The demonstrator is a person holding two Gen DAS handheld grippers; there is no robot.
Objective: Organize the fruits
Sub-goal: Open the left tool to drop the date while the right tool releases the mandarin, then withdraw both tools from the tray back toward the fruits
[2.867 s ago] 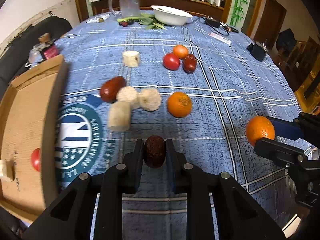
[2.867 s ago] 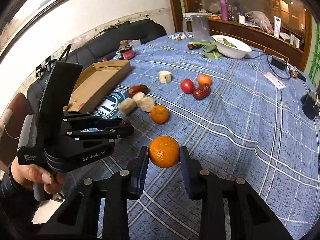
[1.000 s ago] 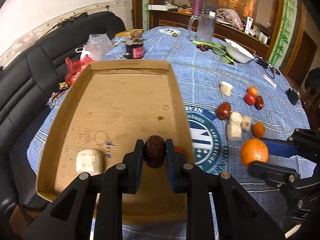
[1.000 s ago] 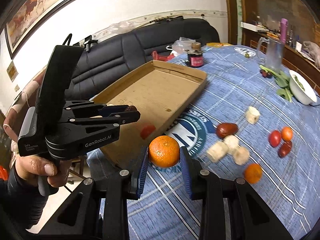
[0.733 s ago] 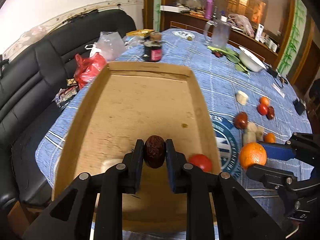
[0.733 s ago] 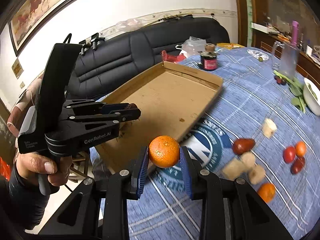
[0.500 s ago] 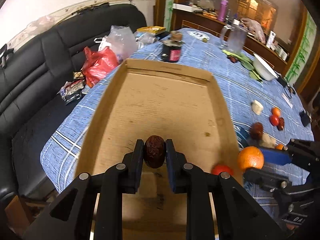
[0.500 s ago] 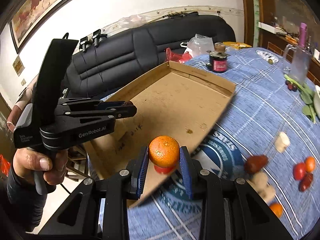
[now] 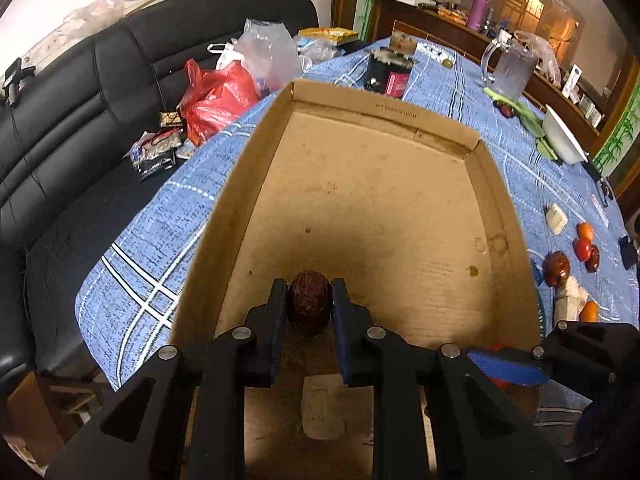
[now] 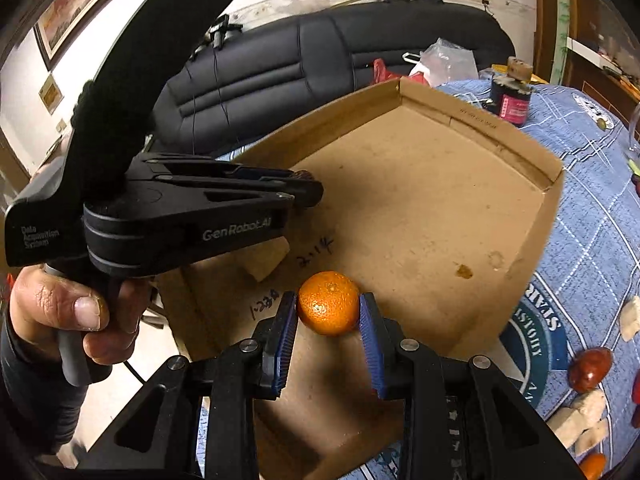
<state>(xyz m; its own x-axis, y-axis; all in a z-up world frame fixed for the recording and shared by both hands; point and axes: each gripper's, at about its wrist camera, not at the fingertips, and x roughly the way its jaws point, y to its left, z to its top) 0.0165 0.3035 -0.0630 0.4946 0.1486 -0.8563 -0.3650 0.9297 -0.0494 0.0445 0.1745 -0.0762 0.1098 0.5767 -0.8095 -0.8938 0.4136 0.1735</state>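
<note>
Matt brown cardboard tray (image 9: 500, 208); wrinkled glossy date (image 9: 309, 307); dimpled orange (image 10: 329, 303); shiny black leather sofa (image 9: 80, 92).

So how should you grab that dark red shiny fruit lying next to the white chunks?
Grip the dark red glossy fruit across its narrow middle, from above. It lies lengthwise on the blue cloth, and white chunks crowd its near side.
</note>
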